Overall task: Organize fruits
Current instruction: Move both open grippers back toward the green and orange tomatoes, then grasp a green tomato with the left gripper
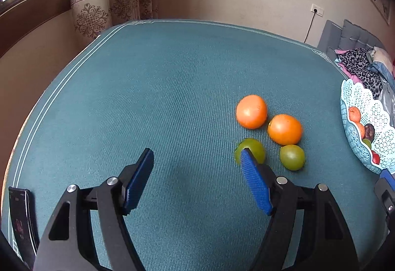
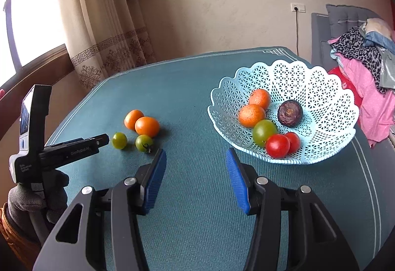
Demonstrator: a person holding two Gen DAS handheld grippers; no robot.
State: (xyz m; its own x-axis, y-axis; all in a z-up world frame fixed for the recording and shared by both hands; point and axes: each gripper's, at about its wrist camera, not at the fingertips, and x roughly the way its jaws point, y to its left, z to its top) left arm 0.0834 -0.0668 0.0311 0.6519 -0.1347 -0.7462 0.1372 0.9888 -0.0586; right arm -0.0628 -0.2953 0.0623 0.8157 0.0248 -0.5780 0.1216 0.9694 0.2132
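Note:
Two orange tomatoes (image 1: pixel 251 111) (image 1: pixel 285 129) and two green tomatoes (image 1: pixel 254 147) (image 1: pixel 292 157) lie on the teal tablecloth. My left gripper (image 1: pixel 197 162) is open and empty, its right finger just in front of one green tomato. In the right wrist view the same orange tomatoes (image 2: pixel 147 126) and green tomatoes (image 2: pixel 119 140) (image 2: pixel 144 143) show at left. A light blue lattice basket (image 2: pixel 321 103) holds two mandarins (image 2: pixel 251 115), a green tomato (image 2: pixel 263 131), two red tomatoes (image 2: pixel 277 145) and a dark passion fruit (image 2: pixel 290 113). My right gripper (image 2: pixel 196 160) is open and empty, in front of the basket.
The left gripper's body (image 2: pixel 74 150) and gloved hand (image 2: pixel 37 199) show at the left of the right wrist view. The basket's edge (image 1: pixel 358 103) shows at right in the left wrist view. A pile of clothes (image 2: pixel 365 68) lies beyond the table's right edge. Curtains (image 2: pixel 103 24) hang behind.

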